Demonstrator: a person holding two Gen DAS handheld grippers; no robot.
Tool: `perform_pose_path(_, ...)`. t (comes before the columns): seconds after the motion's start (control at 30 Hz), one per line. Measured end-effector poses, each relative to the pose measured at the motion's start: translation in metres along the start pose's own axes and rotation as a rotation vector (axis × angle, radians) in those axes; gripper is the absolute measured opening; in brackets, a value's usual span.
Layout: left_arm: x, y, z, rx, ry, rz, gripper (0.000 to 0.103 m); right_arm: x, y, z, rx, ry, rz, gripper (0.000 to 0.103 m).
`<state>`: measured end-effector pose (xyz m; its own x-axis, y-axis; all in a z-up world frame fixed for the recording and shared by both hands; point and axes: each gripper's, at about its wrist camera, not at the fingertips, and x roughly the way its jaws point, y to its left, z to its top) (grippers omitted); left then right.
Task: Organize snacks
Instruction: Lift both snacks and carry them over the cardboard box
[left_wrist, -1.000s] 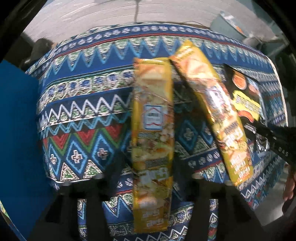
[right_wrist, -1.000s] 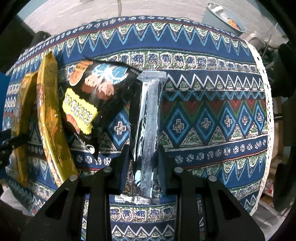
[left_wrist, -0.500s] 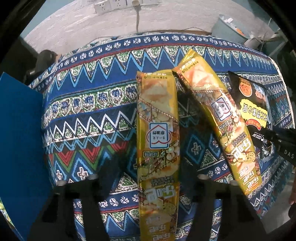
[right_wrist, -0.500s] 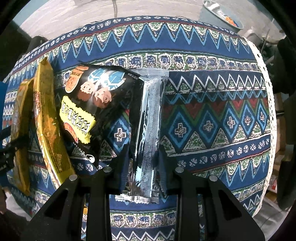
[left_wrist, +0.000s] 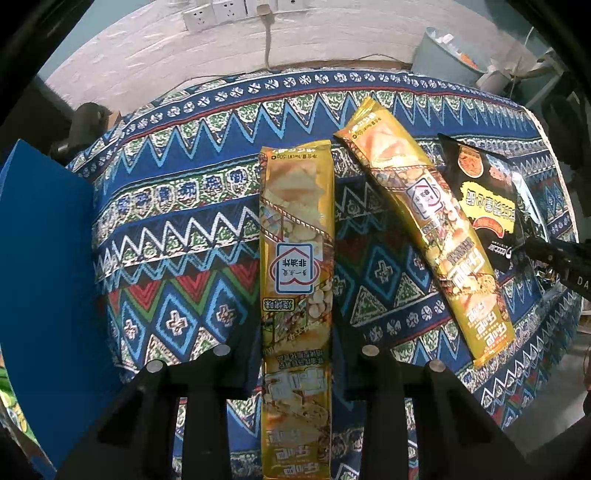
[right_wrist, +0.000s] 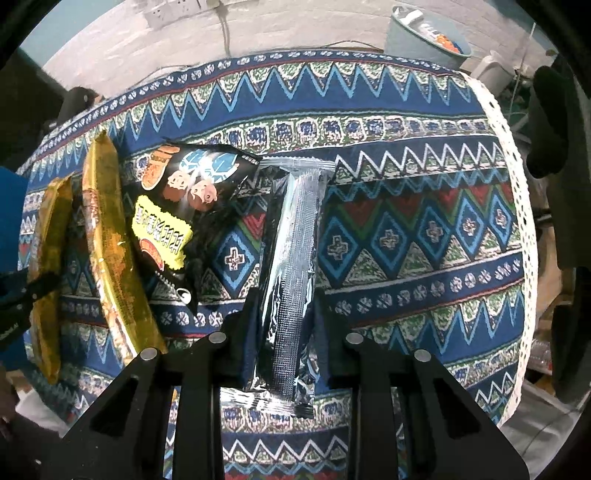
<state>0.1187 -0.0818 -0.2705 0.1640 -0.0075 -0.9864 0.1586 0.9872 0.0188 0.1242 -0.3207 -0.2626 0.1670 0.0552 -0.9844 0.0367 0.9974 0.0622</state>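
A long yellow snack pack (left_wrist: 297, 240) stands between the fingers of my left gripper (left_wrist: 297, 362). The jaws are closing and the pads press its sides, holding it just above the patterned tablecloth (left_wrist: 166, 221). A second yellow pack (left_wrist: 424, 229) lies slanted to its right, and a black snack bag (left_wrist: 484, 192) lies beyond that. My right gripper (right_wrist: 286, 332) is shut on a silver-backed pack (right_wrist: 295, 240), raised slightly off the cloth. In the right wrist view the black bag (right_wrist: 184, 206) and a yellow pack (right_wrist: 110, 243) lie to the left.
A blue board (left_wrist: 44, 277) stands at the table's left edge. A grey-green bucket (left_wrist: 450, 55) and wall sockets (left_wrist: 229, 11) are behind the table. The cloth's white lace edge (right_wrist: 517, 206) marks the right side, with bare cloth (right_wrist: 406, 240) before it.
The left jaws have closed in onto the yellow pack, and both grippers have risen, so the table looks farther away. The right gripper has kept its grip on the silver pack.
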Motion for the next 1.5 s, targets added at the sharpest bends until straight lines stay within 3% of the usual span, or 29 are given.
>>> perform_pose_path(0.63, -0.102, 0.016, -0.024, 0.026, -0.158, 0.001, 0.031, -0.091, 0.038, -0.012, -0.087, -0.181, -0.002, 0.025)
perform_pose_path(0.97, -0.137, 0.017, -0.025, 0.041, -0.239, 0.007, 0.031, -0.119, 0.081, -0.001, -0.155, -0.254, 0.083, 0.025)
perform_pose_path(1.5, -0.191, 0.076, -0.047, -0.028, -0.355, 0.020, 0.031, -0.164, 0.180, 0.007, -0.312, -0.335, 0.202, 0.025)
